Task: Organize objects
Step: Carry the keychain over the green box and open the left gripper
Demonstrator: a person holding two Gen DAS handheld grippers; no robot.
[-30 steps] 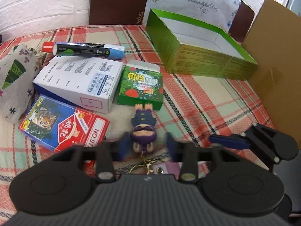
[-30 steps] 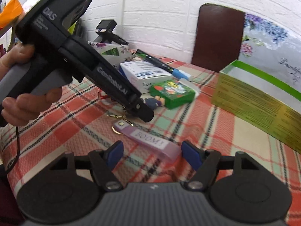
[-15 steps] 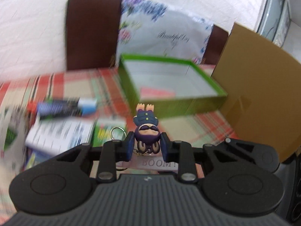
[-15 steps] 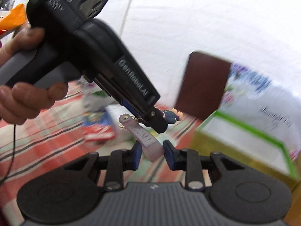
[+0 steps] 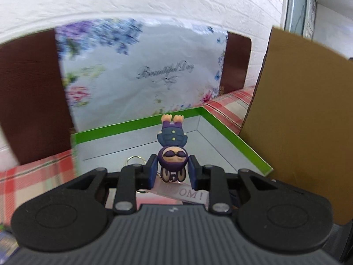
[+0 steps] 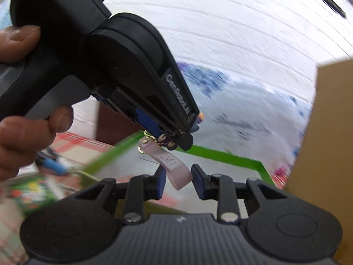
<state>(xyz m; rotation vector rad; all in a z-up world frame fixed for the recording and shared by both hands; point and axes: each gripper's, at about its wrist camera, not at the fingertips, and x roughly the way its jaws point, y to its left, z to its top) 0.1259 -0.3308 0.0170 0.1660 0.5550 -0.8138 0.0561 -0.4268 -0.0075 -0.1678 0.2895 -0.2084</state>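
Keychain figure (image 5: 172, 148) is clamped in my left gripper (image 5: 172, 172), pads squeezed onto its purple head, body sticking out forward past the fingertips with the feet furthest away. Long axis runs along the gripper's pointing line, head toward me, feet toward the far wall of the green box (image 5: 136, 124). Pale pink tag (image 6: 174, 170) marked "BOOM!" hangs off the ring behind the head, slanting down and toward my right gripper (image 6: 178, 176). Right jaws have just been closing and are narrow now, tag's free end between the pads; I read that as pinched, though contact on the right pad is hard to confirm. So the tag's long axis goes diagonal between the two grippers.

Progress: the keychain is off the checked tablecloth (image 5: 37, 176) and held above the box's open white interior, not set down yet. Box looks empty as far as visible. Other items, blurred, remain on the table at left in the right wrist view: a green packet (image 6: 33, 190) and a blue pen-like thing (image 6: 53, 165). Judged early: first item mid-transfer, release pending, several left.
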